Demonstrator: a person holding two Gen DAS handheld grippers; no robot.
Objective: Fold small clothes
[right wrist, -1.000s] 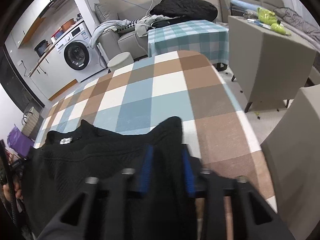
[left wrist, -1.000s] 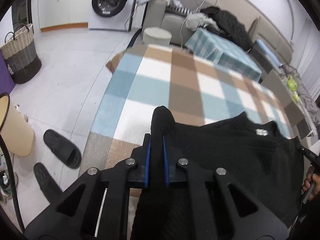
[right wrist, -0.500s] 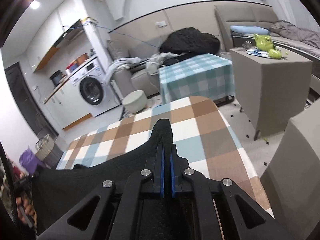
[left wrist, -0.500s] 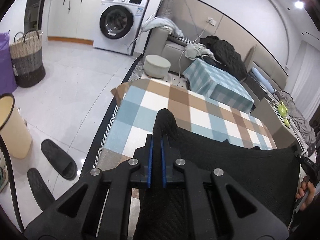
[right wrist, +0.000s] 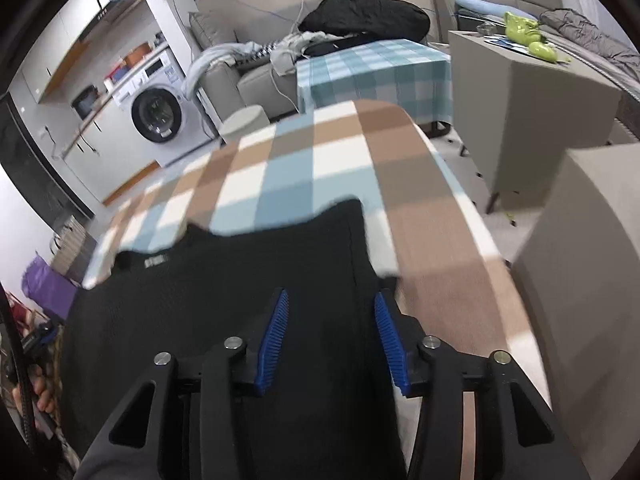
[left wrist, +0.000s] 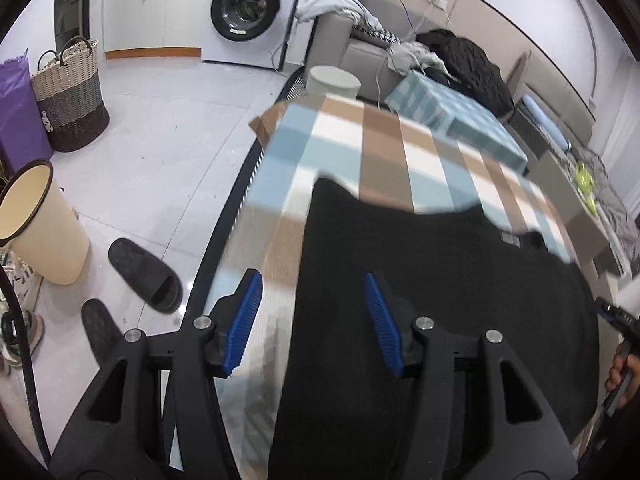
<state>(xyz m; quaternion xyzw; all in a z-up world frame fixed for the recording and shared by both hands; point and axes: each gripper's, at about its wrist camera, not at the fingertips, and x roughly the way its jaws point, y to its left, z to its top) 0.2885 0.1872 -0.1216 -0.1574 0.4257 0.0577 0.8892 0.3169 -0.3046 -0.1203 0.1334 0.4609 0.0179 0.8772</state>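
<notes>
Black knit garment [left wrist: 440, 300]: waffle-textured, flat on checked tablecloth [left wrist: 340, 140], near hem hidden beneath both tools. Left gripper [left wrist: 316, 312] and right gripper [right wrist: 332, 340]: ribbed blue pads opening, unclamped, garment edge between.

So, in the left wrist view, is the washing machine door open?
No, the round dark door of the washing machine sits shut against its white front.
</notes>
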